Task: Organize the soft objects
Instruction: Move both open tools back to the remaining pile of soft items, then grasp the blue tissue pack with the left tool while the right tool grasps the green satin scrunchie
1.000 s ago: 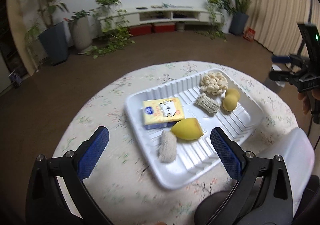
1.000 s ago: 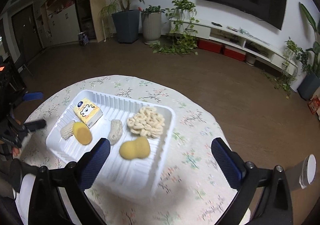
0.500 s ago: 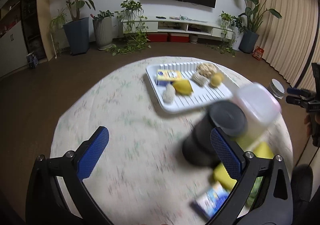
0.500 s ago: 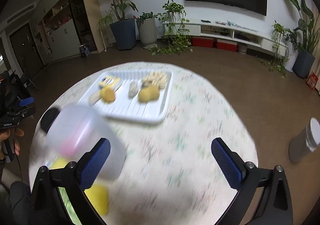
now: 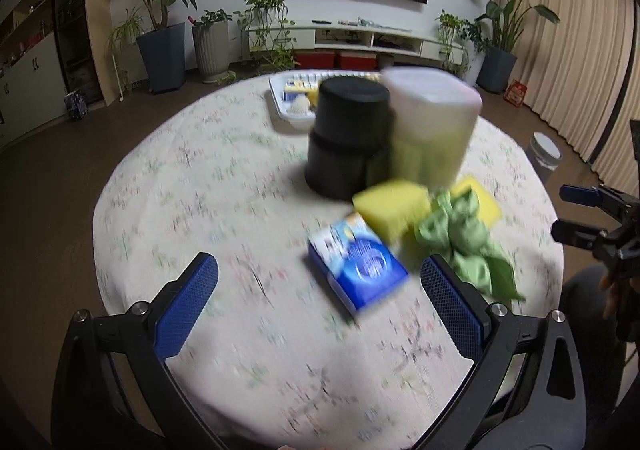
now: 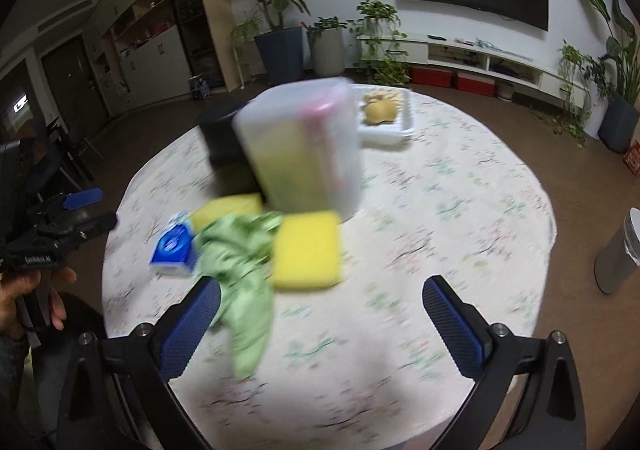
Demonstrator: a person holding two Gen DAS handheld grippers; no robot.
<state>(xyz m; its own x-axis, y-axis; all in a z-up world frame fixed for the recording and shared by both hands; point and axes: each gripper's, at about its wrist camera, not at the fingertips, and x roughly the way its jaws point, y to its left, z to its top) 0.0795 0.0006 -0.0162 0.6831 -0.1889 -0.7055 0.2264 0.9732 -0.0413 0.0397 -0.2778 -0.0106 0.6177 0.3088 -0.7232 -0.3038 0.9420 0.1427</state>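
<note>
Change: both grippers are pulled back from the tray (image 5: 285, 111); a second ago the tray filled both views, and now it is seen at the far side of the table (image 5: 208, 186), behind the black cup (image 5: 346, 138).
Newly in view: a cluster in front of the black cup is brought into sight: clear tub (image 5: 434, 130), two sponges (image 6: 307, 250), green cloth (image 6: 236, 254), blue pack (image 5: 356, 264).
Meaning for task: the tray's load is judged as already placed; the loose soft things near the black cup are taken as what is left to sort.
Left gripper (image 5: 320, 304): spread wide, nothing between the pads, held above the table on the near side of the black cup, with the blue pack just ahead.
Right gripper (image 6: 320, 324): spread wide and empty, held above the table; the green cloth lies by its left pad, a sponge just ahead.
Soft things: the sponges, cloth and pack are bunched together at the foot of the tub, beside the black cup; whether they touch one another cannot be told.
Hidden: most of the tray is blocked by the black cup and tub; its contents are only partly shown.
Blurred: both views are smeared by motion; the pack's print and the tub's contents cannot be read.
Cut off: only a hand at a handle is seen of the person.
</note>
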